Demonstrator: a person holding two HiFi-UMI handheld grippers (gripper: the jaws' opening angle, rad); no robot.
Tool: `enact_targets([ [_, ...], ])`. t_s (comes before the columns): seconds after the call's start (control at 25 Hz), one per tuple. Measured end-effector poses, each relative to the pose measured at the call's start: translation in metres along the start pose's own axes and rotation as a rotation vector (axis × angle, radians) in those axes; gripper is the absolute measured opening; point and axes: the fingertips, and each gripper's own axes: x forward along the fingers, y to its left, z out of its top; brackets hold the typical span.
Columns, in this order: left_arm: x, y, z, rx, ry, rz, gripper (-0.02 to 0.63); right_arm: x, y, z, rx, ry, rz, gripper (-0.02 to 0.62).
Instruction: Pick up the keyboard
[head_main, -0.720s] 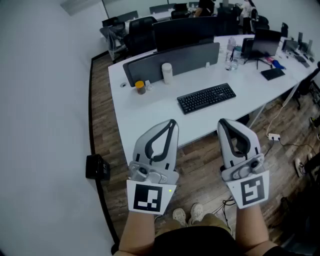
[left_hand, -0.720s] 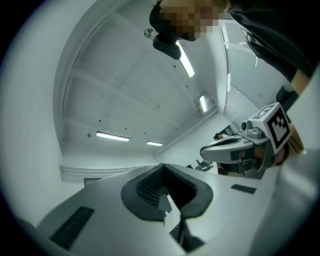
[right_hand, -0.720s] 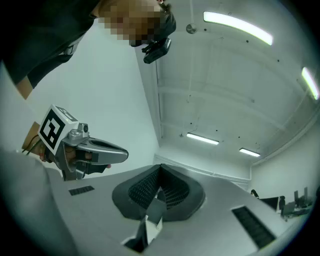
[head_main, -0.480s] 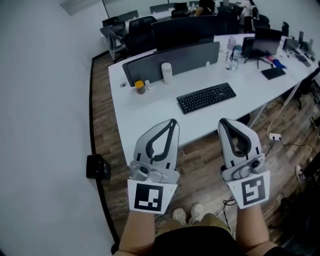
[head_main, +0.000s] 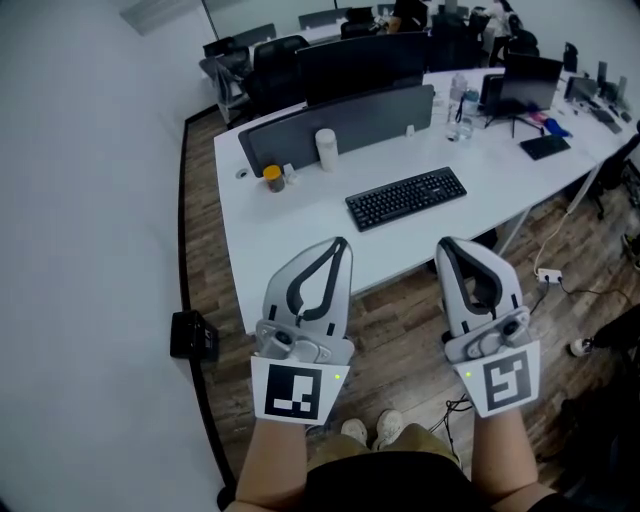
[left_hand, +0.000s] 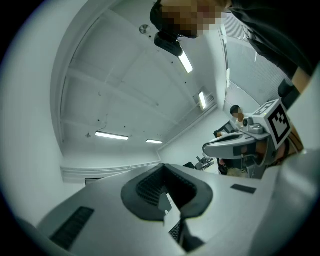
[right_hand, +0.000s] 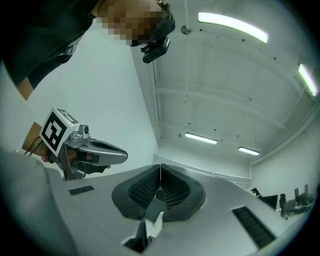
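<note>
– Left gripper (head_main: 340, 246) is sitting with its jaws pressed together and nothing between them. The right gripper (head_main: 447, 246) is doing the same. Tagging both closed and empty?

– Yes, each gripper view is showing the pads meeting on air. Where's the keyboard lying?

– The black keyboard (head_main: 406, 197) is lying flat on the white desk (head_main: 270, 240), mid-desk, running roughly along the front edge. It's well apart from both grippers and nothing is touching it.

– Why are the grippers hanging back like that?

– The person is standing off the desk on the wood floor (head_main: 400, 330), holding both out side by side with the tips angling a bit upward. I'm reading that as a ready pose, with the reach not yet begun.

– Anything crowding the keyboard?

– Not really. A white container (head_main: 326, 148) and a yellow-lidded jar (head_main: 272, 178) are standing back by the grey divider (head_main: 350, 118), apart from the keyboard. Its near side and both ends are lying free, so I'm guessing a grab from the front or from the ends is workable.

– Jaws needing to open first?

– I'm judging yes. Closed like this, they aren't taking hold of any edge. The keyboard is looking thin and flat, so a low approach is probably called for.
</note>
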Motion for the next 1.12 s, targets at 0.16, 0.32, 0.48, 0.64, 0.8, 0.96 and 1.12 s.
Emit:
enact_targets([
  [0.16,0.005,-0.01,0.003,0.003,-0.005,0.014,0.009,-0.009,-0.01,-0.001,0.011,-0.015,0.004,0.031],
  [0.32,0.008,-0.02,0.004,0.004,-0.004,0.024,0.009,-0.022,-0.019,-0.004,0.023,-0.017,0.005,0.031],
  [0.48,0.011,-0.03,0.008,-0.015,-0.006,0.029,0.009,-0.033,-0.028,-0.007,0.038,-0.015,-0.001,0.031],
  [0.64,0.016,-0.038,0.01,0.03,0.0,0.009,0.009,-0.039,-0.034,-0.006,0.031,-0.018,-0.001,0.031],
  [0.8,0.024,-0.037,0.012,0.027,-0.014,0.014,0.009,-0.037,-0.041,-0.007,0.02,-0.021,0.0,0.031],
  [0.96,0.035,-0.035,0.006,0.023,-0.026,0.019,0.009,-0.033,-0.052,-0.013,0.009,-0.026,-0.008,0.031],
  [1.12,0.052,-0.03,-0.002,0.038,-0.024,0.017,0.009,-0.022,-0.063,-0.021,0.004,-0.023,-0.011,0.031],
])
